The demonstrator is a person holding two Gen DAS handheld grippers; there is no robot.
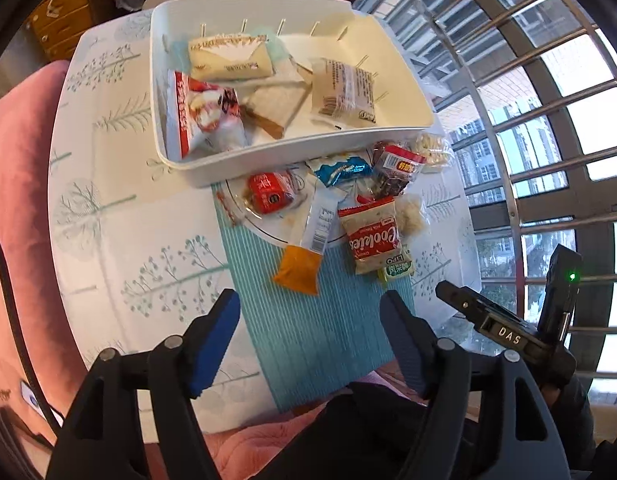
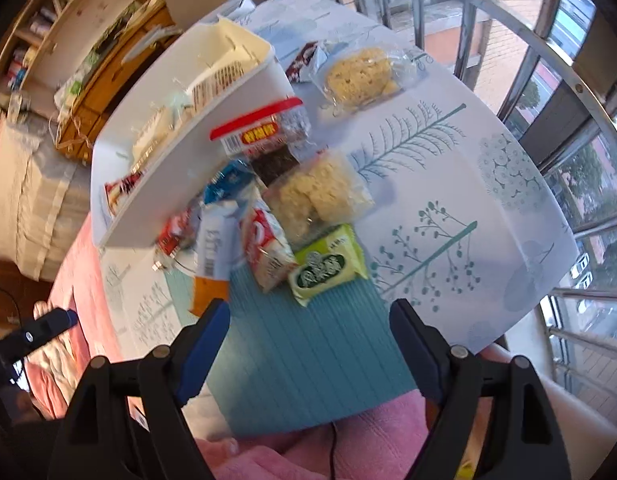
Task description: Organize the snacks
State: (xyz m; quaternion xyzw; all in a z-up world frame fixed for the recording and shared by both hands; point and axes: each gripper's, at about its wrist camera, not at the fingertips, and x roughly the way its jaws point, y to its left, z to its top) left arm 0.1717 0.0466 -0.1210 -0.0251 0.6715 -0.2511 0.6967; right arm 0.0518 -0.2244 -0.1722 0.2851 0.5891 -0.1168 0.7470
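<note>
One white bin (image 1: 292, 148) sat on the bench (image 1: 108, 184) at twelve o'clock from the left gripper (image 1: 310, 344). Four snack packets lay inside it, among them a red-and-white bag (image 1: 200, 116). Outside, toward six o'clock of the bin, loose snacks crowded a teal mat (image 1: 308, 320): one Cookies pack (image 1: 372, 236), one orange-ended sachet (image 1: 304, 252), one green packet (image 2: 328, 266) and two puffed-rice cakes (image 2: 320, 196). The left gripper's jaws stood apart, holding nothing. The right gripper (image 2: 308, 344) also had its jaws spread and empty.
</note>
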